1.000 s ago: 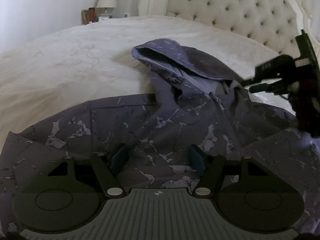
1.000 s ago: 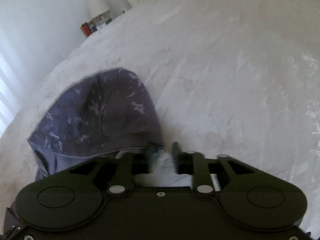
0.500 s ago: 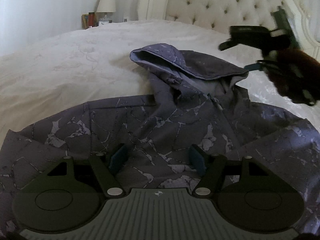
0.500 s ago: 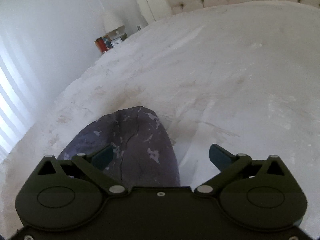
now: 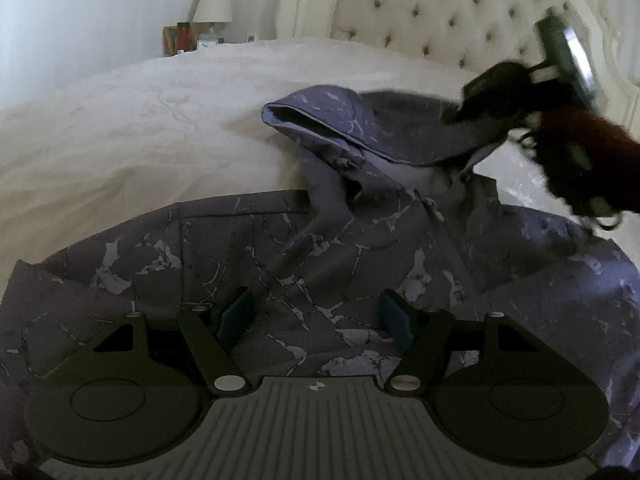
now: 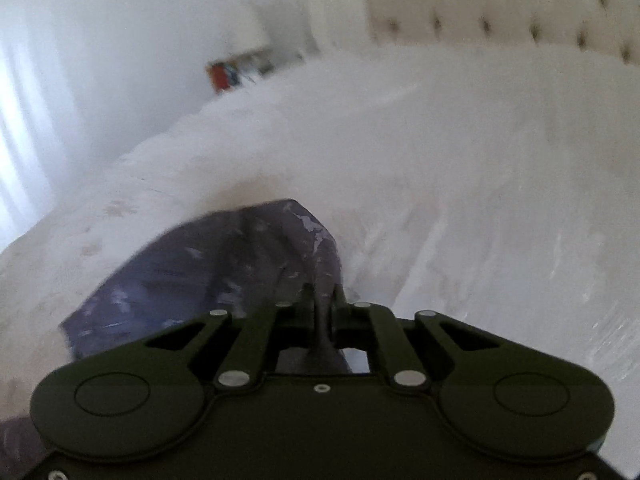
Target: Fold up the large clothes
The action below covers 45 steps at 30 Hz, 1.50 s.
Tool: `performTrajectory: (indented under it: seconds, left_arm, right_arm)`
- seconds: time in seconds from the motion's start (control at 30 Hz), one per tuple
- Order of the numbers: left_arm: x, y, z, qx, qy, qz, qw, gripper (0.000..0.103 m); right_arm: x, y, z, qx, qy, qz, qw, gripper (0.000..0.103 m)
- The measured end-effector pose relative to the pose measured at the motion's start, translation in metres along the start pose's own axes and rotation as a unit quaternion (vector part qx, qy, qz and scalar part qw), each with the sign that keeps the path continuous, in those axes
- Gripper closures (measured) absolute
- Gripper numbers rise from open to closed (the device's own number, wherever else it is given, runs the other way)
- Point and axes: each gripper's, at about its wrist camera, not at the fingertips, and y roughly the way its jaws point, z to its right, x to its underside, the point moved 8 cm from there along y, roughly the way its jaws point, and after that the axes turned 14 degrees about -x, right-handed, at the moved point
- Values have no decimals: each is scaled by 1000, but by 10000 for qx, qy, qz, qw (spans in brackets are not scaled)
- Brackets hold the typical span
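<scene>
A purple hoodie (image 5: 320, 268) with a pale crackle print lies spread on the white bed (image 5: 140, 128), its hood (image 5: 380, 128) toward the headboard. My left gripper (image 5: 316, 316) hovers over the chest of the hoodie, its blue pads wide apart and open, with cloth below them but not pinched. In the right wrist view my right gripper (image 6: 324, 304) is shut on a pinched fold of the hood (image 6: 224, 256). The left wrist view shows that right gripper (image 5: 464, 112), blurred, at the hood's right edge, held by a hand in a dark red sleeve (image 5: 592, 156).
A tufted cream headboard (image 5: 460, 20) stands behind the hood. A lamp (image 5: 214, 4) and small items (image 5: 182, 38) sit on a nightstand at the far left. White bedcover stretches to the left of the hoodie.
My right gripper let go near the hood, opened wide, then came back and shut on the hood's edge. The left gripper and the hoodie's body stayed where they were.
</scene>
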Motion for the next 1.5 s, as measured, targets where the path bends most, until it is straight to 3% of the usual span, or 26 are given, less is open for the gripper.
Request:
performTrajectory:
  seconds: [0.13,0.23,0.37,0.4,0.47,0.53,0.6,0.7,0.77,0.97,1.13,1.17,1.23,1.27,1.5]
  left_arm:
    - [-7,-8,2,32,125,-247,9996,35]
    - [-16,-25,2,314,7,-327,9990,35]
    - [-27,-44,-2,322,-58,-294,9990,35]
    - [-29,-47,-1,290,-46,-274,9992,35]
    - [-30,-52,2,306,-44,-245,9992,35]
    - [-28,-52,8,347,-62,-269,9990,35]
    - [-22,-50,15,419,-84,-328,9985,35]
    - [-7,-38,22,487,-72,-521,9974,35]
    - [7,-28,25,413,12,-530,9977,35]
    - [25,-33,43,81,681,257,9973,24]
    - [24,-31,40,209,536,256,9980,23]
    - [24,-32,39,226,516,254,9981,23]
    - [24,-32,41,211,536,252,9980,23]
    - [24,-32,41,203,546,247,9980,23]
    - [16,-37,37,439,474,-126,9978,23]
  right_arm:
    - [-2,-47,-27,-209,-740,361,9964,92]
    - [1,-84,-46,-403,-1206,607,9900,97]
    - [9,-114,-61,-644,-1310,541,9878,96]
    - [11,-118,-61,-645,-1269,506,9885,88]
    - [12,-119,-61,-670,-1199,380,9898,86]
    - [9,-115,-61,-649,-1131,269,9911,71]
    - [4,-106,-58,-658,-959,103,9932,24]
    - [0,-97,-55,-606,-830,185,9945,20]
    - [-6,-80,-48,-490,-738,119,9960,9]
    - [-21,-23,-17,-263,53,126,9996,8]
    - [-11,10,10,-41,412,-171,9990,14]
    - [-6,14,14,-33,508,-251,9984,26]
    - [4,19,22,-29,704,-464,9964,64]
    - [7,19,23,5,719,-536,9960,95]
    - [-4,-48,-29,-196,-707,179,9971,96]
